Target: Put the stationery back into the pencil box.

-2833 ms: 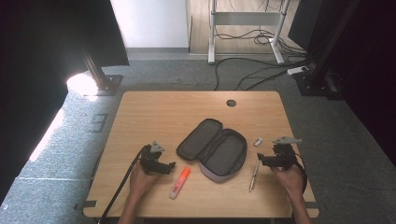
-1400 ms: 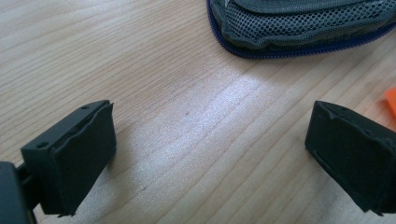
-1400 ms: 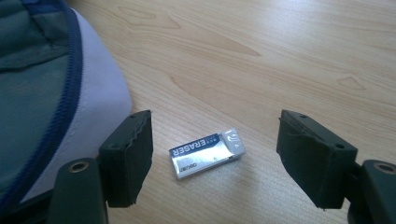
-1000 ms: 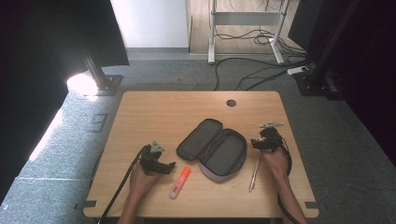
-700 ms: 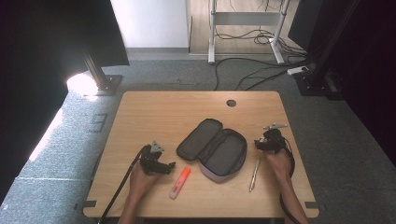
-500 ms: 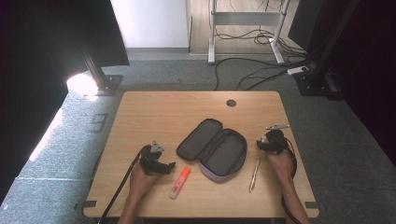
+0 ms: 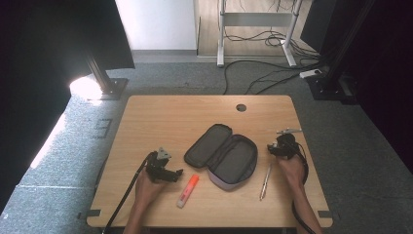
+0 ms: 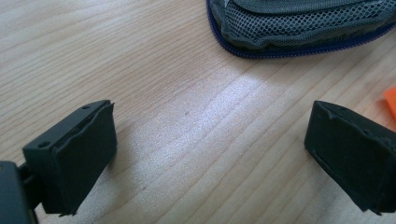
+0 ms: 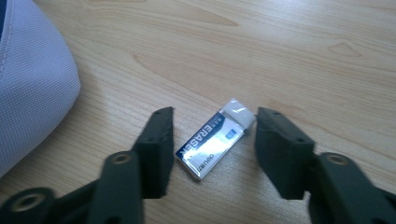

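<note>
Evidently the right gripper (image 9: 210,144) is closing its jaws around the small white sleeved eraser (image 9: 215,138), not yet pinching it, presumably to carry it into the open grey zipped pencil case (image 7: 222,155), while the left gripper (image 8: 210,149) is waiting wide open over bare wood.

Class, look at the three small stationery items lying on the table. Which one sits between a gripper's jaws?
The small white eraser in its blue sleeve, between the right gripper; the orange highlighter and silver pen lie apart.

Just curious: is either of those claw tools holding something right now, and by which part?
Nothing held yet. The right gripper has been closing around the eraser.
</note>
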Demonstrator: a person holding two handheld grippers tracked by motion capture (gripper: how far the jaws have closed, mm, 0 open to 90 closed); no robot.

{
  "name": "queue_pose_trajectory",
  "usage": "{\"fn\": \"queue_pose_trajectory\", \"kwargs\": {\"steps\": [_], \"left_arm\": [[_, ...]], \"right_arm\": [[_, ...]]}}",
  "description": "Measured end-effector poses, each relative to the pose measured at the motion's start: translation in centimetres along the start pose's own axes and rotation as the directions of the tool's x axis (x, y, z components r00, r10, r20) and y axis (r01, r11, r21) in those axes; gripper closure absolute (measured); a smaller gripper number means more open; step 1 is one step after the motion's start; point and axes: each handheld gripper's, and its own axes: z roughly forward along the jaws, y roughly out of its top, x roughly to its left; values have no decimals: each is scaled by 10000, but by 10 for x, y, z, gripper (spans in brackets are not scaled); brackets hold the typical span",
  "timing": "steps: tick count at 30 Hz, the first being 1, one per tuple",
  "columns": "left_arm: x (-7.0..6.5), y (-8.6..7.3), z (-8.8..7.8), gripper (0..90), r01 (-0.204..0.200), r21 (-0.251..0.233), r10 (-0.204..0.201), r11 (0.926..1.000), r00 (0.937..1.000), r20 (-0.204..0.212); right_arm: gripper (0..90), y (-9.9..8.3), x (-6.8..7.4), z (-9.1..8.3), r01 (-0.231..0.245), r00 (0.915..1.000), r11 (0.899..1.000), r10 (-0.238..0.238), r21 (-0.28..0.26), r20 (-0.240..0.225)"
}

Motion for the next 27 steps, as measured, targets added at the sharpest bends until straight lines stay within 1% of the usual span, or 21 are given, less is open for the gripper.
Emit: {"fn": "queue_pose_trajectory", "kwargs": {"steps": [5,8,10,13,16,18,20,27], "left_arm": [[0,0,0,20,2,-1,-2,10000,10000,2],[0,0,0,21,0,-9,0,10000,10000,10],[0,0,0,22,-2,-11,2,10000,10000,13],[0,0,0,23,-1,-12,1,10000,10000,12],[0,0,0,23,-2,-10,2,10000,10000,13],[0,0,0,23,-5,-10,5,10000,10000,12],[0,0,0,23,-2,-9,2,10000,10000,14],[0,0,0,23,-6,-8,6,10000,10000,13]], "right_arm": [[647,-3,-1,-3,-85,9999,9999,84,-59,-95],[706,-5,-3,-5,-206,9996,9997,204,-114,-171],[712,-6,-5,-5,-293,9995,9995,291,-116,-136],[715,-7,-6,-7,-305,9994,9995,303,-96,-149],[716,-7,-7,-9,-245,9996,9997,245,41,-161],[717,-7,-8,-12,-246,9996,9997,246,2,-129],[716,-6,-9,-16,-251,9994,9997,250,-77,-222],[717,-4,-6,-27,21,9993,9997,-30,-246,-374]]}}
